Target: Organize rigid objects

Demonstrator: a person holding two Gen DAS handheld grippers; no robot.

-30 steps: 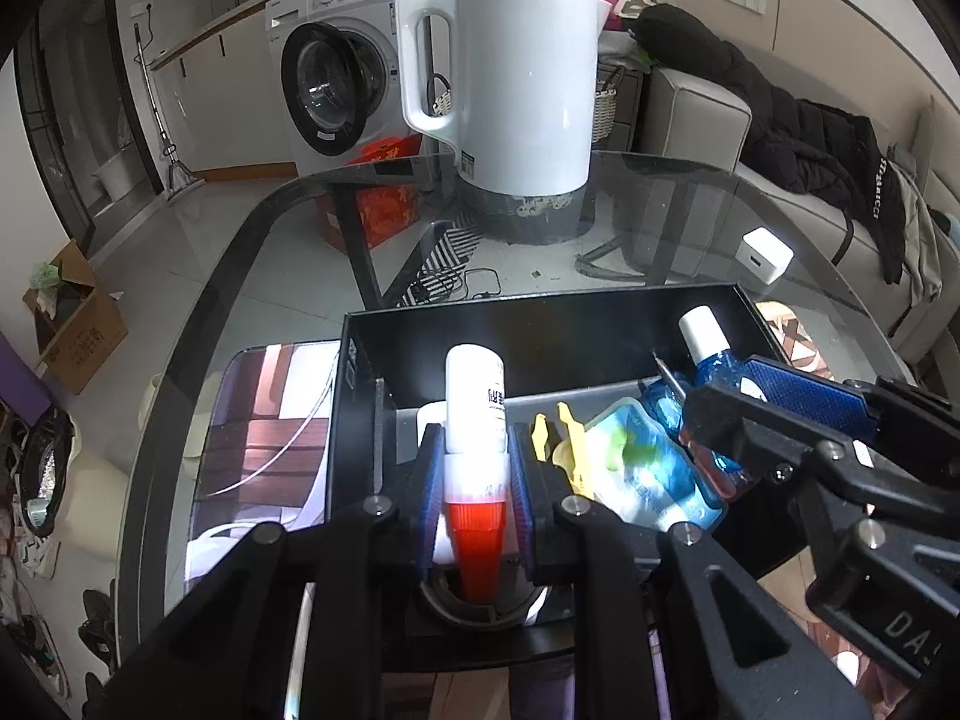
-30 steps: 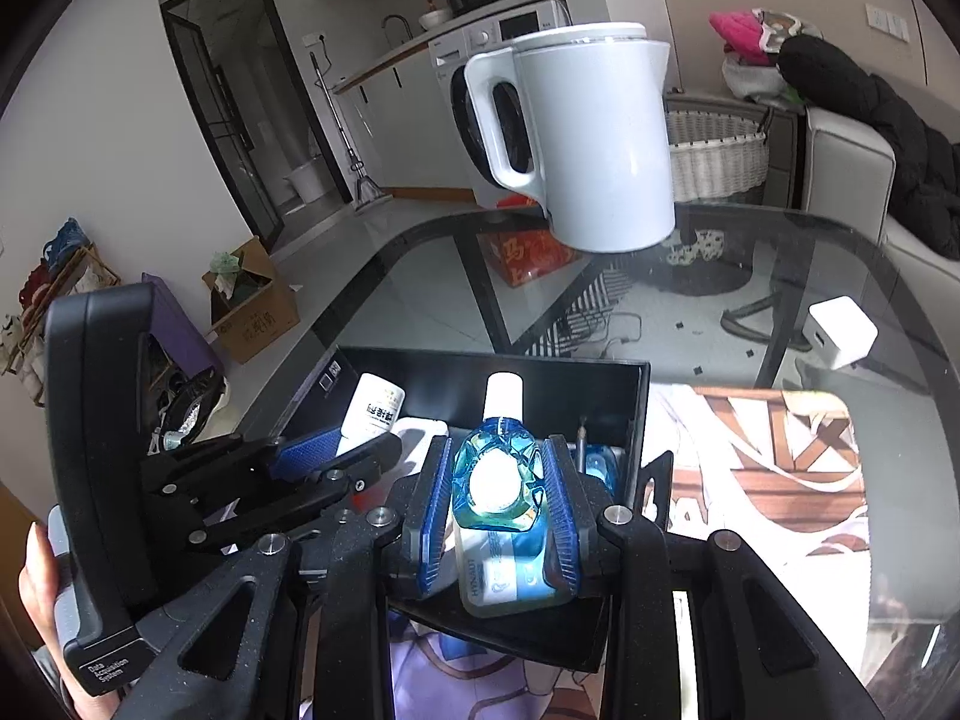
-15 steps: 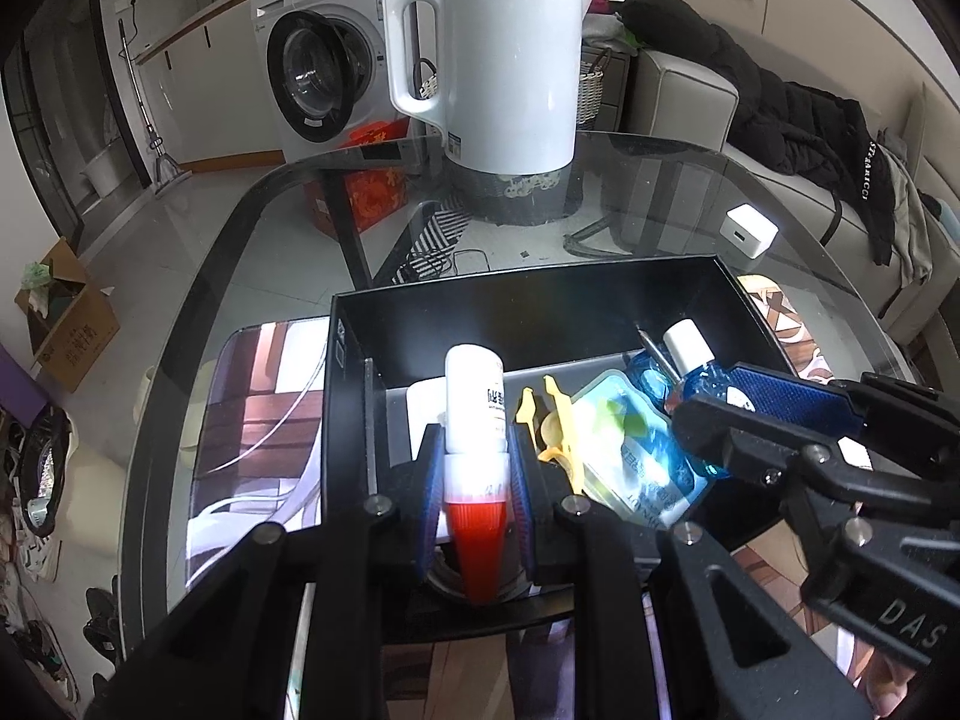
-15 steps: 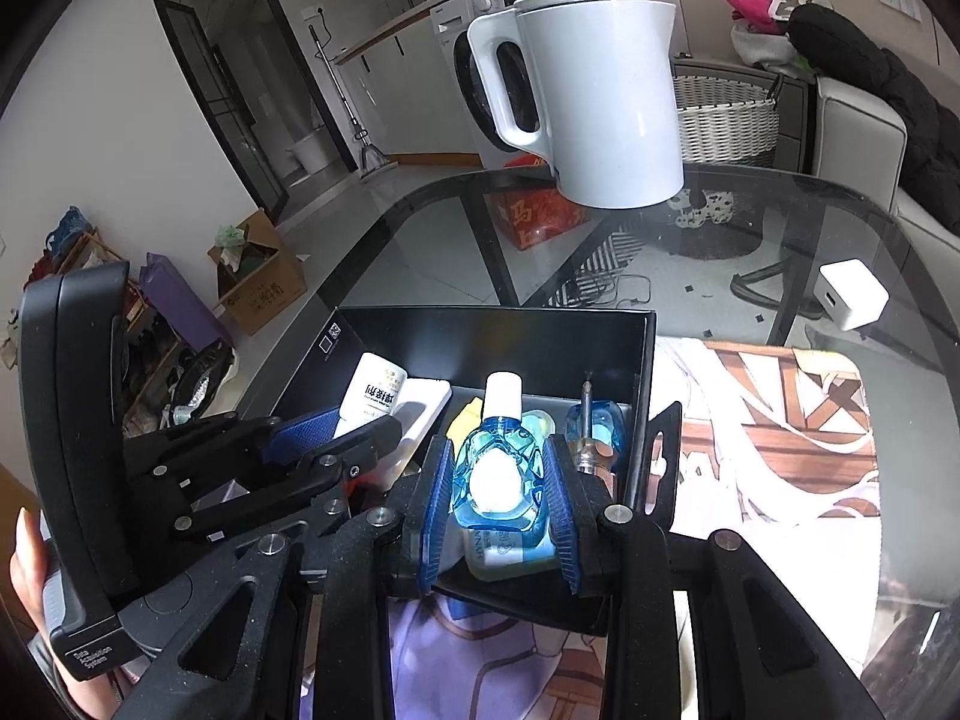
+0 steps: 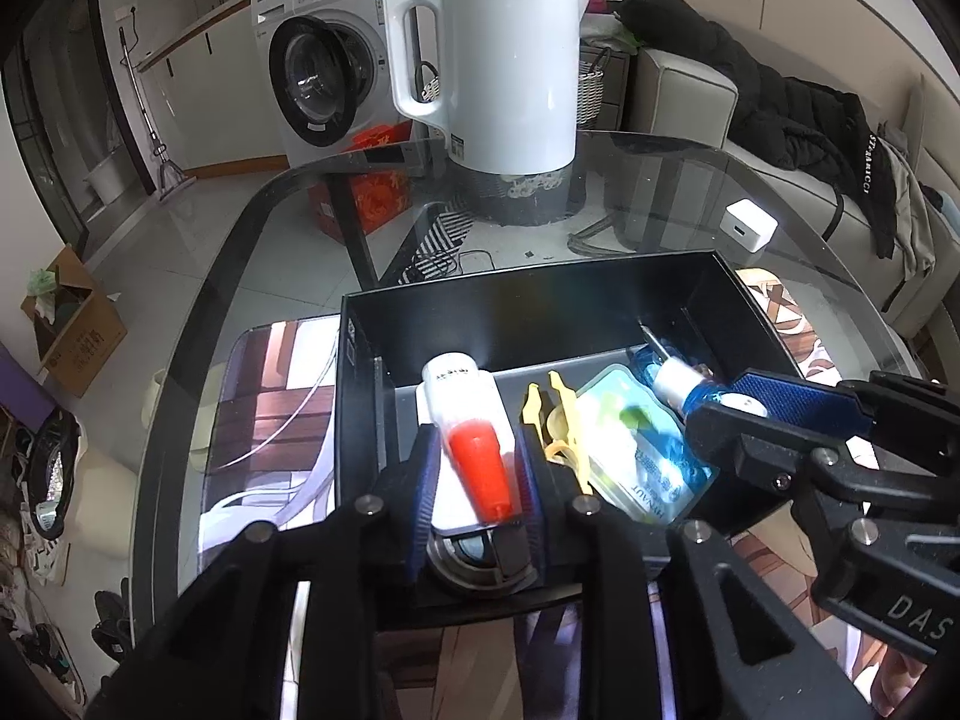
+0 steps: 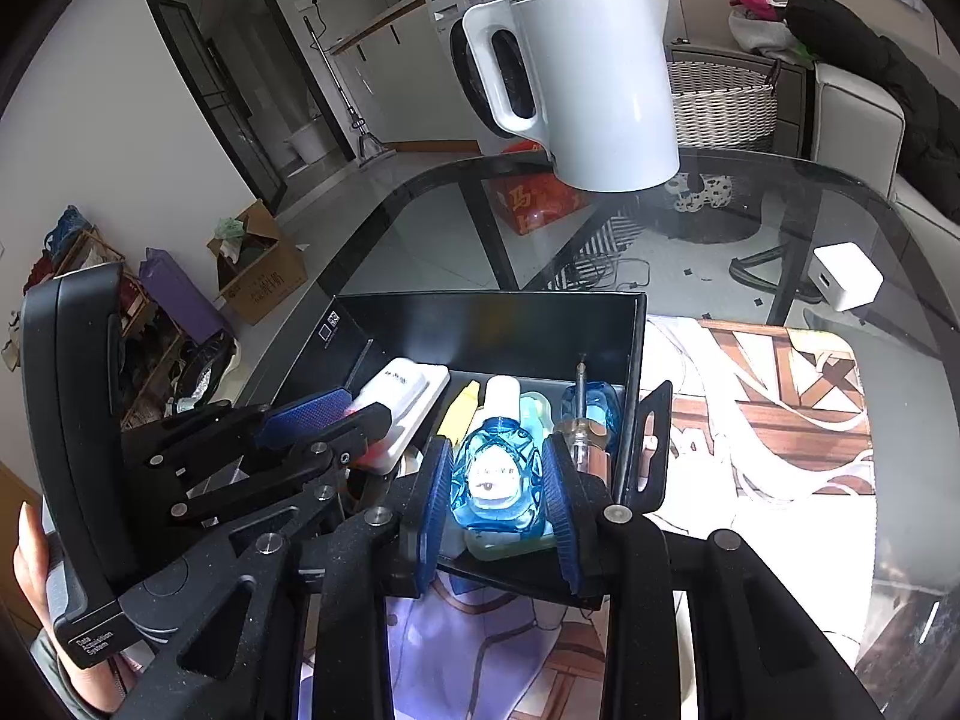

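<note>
A black open box sits on the glass table. My left gripper is shut on a white bottle with a red cap, held over the box's front left. My right gripper is shut on a blue faceted bottle with a white cap, held over the box's front; it also shows in the left wrist view. Inside the box lie a teal pouch, a yellow clip, a screwdriver and a white flat case.
A white kettle stands at the far side of the table. A white charger cube lies to the right. A patterned mat lies under and beside the box.
Both grippers have pulled back and lifted slightly with their bottles. The red-capped bottle has tilted so its cap points toward the camera. The blue bottle sits lower over the box front.
</note>
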